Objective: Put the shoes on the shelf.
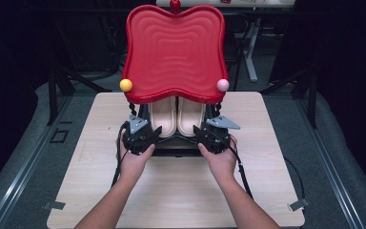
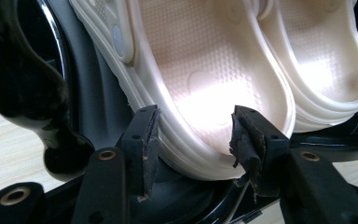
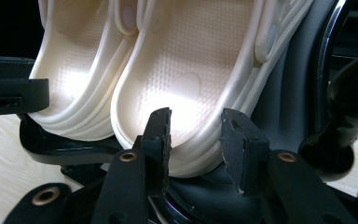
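Two cream slippers lie side by side on a black stand (image 1: 174, 149) under a raised red lid (image 1: 174, 52), heels toward the person. The left gripper (image 2: 196, 140) straddles the left slipper's (image 2: 205, 84) heel, jaws apart; the right gripper (image 3: 195, 140) likewise brackets the right slipper (image 3: 191, 79). Neither pinches.

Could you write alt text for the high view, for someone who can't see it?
Two hands hold a left gripper and right gripper at a pair of cream shoes, which sit in a black tray under a raised red lid on a wooden table.
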Available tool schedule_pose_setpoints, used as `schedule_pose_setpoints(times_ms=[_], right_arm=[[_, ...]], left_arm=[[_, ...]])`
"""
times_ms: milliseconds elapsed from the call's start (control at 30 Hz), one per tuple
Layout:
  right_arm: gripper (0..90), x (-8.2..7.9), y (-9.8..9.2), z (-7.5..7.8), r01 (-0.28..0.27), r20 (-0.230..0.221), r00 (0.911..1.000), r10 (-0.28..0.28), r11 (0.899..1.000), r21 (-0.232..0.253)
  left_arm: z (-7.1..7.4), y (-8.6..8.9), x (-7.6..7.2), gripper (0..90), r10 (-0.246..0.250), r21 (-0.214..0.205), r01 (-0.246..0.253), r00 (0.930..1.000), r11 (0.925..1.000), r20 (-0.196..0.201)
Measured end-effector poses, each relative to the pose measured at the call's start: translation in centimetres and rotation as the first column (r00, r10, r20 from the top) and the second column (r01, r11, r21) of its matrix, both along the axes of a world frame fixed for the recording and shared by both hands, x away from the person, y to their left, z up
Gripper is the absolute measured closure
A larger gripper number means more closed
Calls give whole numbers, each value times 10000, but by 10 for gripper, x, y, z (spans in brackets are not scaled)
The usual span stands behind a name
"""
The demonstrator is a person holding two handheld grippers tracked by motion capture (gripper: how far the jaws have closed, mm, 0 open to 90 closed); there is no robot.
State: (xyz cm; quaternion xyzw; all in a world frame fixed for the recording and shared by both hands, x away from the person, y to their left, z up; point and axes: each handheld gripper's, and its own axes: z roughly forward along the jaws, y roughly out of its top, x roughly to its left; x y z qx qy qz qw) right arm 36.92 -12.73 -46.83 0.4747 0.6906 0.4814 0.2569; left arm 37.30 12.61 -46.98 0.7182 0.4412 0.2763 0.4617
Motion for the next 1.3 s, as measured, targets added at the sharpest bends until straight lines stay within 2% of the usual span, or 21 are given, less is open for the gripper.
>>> schedule_pose_setpoints(times_ms=[167, 400, 567, 833, 867, 1133, 1300], right_arm=[[624, -2, 1, 1, -31, 8, 10000, 31, 10000, -45], [615, -10, 2, 5, -60, 356, 9993, 76, 9991, -421], [608, -16, 0, 9, -192, 462, 9987, 211, 9989, -423], [596, -26, -5, 15, -384, 537, 9977, 425, 9965, -745], [592, -29, -6, 16, -351, 685, 9968, 405, 9963, -783], [584, -40, -16, 18, -392, 627, 9969, 472, 9915, -1242], [574, -49, -26, 15, -428, 512, 9974, 498, 9905, -1306]], left_arm=[[0, 0, -1, 506, -52, -113, 52, 10000, 9999, -10], [4, 2, -7, 486, -288, -224, 287, 9996, 9993, -22], [8, 5, -12, 477, -423, -268, 424, 9991, 9987, 68], [13, 10, -21, 467, -543, -297, 548, 9983, 9981, 198], [15, 13, -24, 466, -575, -357, 582, 9981, 9977, 202], [14, 25, -39, 456, -697, -269, 703, 9973, 9972, 221], [8, 37, -48, 452, -687, -256, 689, 9976, 9973, 98]])
